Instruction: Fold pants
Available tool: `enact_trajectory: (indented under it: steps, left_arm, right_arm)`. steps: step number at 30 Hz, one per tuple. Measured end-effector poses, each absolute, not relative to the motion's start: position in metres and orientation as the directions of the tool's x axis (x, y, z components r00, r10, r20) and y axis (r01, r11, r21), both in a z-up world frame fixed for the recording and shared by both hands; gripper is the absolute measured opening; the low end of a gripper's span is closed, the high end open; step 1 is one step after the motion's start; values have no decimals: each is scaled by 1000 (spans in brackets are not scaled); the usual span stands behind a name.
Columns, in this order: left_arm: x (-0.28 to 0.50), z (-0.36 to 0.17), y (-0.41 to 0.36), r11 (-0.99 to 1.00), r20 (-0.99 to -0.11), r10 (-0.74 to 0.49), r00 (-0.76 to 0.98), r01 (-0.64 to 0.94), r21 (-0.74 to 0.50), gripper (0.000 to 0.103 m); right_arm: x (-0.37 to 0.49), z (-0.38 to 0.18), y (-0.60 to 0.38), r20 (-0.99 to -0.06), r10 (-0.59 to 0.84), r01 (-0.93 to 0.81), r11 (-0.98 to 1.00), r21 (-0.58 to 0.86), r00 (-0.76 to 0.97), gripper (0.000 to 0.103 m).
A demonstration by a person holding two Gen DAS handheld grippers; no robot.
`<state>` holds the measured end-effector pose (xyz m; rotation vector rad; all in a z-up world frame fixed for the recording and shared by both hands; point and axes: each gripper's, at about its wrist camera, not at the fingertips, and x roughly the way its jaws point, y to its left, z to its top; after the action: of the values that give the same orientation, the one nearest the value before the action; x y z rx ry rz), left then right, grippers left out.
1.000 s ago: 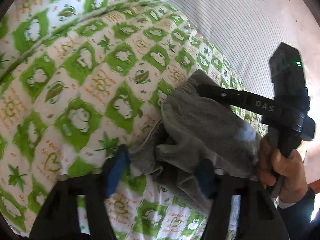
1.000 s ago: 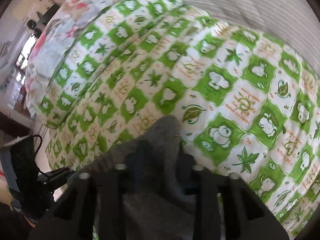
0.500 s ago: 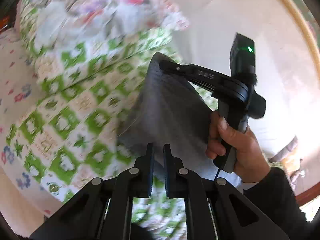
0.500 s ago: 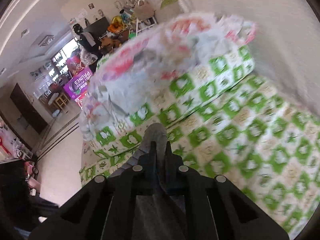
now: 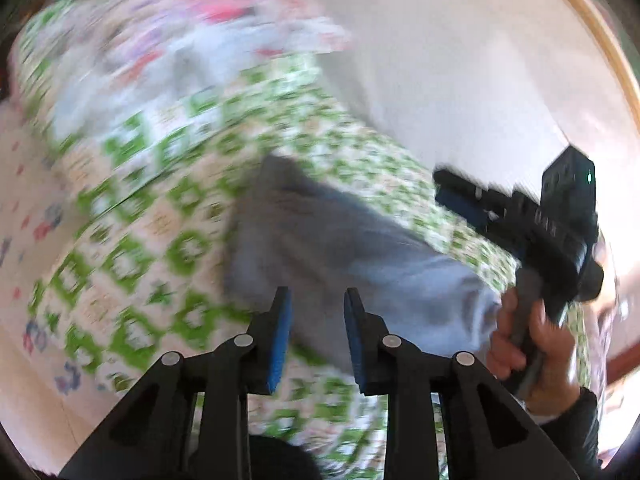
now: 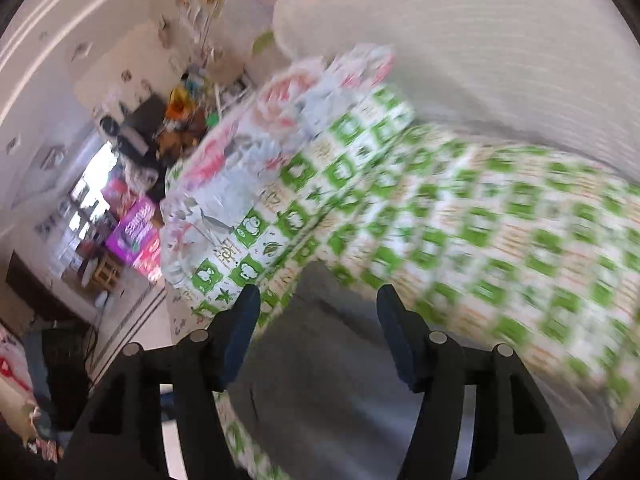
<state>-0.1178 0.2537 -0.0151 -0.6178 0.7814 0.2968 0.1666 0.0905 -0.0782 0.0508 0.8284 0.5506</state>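
The grey pants (image 5: 320, 236) lie in a folded heap on the green-and-white patterned quilt (image 5: 160, 240). My left gripper (image 5: 316, 320) hovers just above their near edge. Its blue pads (image 5: 280, 332) stand apart and its jaws are opening, with nothing pressed between them. A hand (image 5: 528, 340) holds my right gripper (image 5: 448, 192) off to the right, clear of the cloth. In the right wrist view the right gripper (image 6: 318, 304) is wide, its jaws opening. The pants (image 6: 320, 368) lie loose below and between its fingers (image 6: 244, 320). Both views are motion-blurred.
A floral bedding bundle (image 5: 180, 52) sits at the far end of the quilt (image 6: 500, 240). A pale striped surface (image 6: 480, 60) rises behind the bed. Past the bed's left edge is the floor (image 6: 132, 320), a purple box (image 6: 132, 232) and cluttered furniture.
Half a second ago both grippers were shut on the pants and held them up. Both have let go and pulled back; the pants have dropped onto the quilt.
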Motion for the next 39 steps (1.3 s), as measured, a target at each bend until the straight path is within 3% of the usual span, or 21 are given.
enact_trajectory:
  steps: [4, 14, 21, 31, 34, 39]
  left_arm:
    - [-85, -12, 213, 851, -731, -26, 682, -368, -374, 37]
    - [-36, -25, 114, 934, -780, -182, 599, -144, -328, 40]
    - [-15, -35, 46, 964, -823, -250, 510, 57, -258, 43]
    - [10, -48, -18, 944, -890, -170, 423, 330, -23, 50]
    - [18, -57, -25, 931, -901, -128, 414, 364, 35, 55]
    - [30, -81, -22, 925, -925, -39, 379, 364, 110, 55]
  right_arm:
    - [115, -65, 29, -686, 412, -345, 907, 243, 599, 62]
    - [-15, -49, -108, -691, 213, -66, 970, 234, 691, 62]
    - [-82, -35, -177, -709, 14, 120, 983, 139, 705, 62]
    - [-105, -39, -240, -812, -158, 118, 987, -110, 562, 62]
    - [-105, -43, -242, -810, -192, 77, 981, -180, 554, 62]
    - [-97, -57, -249, -786, -329, 55, 934, -354, 524, 62]
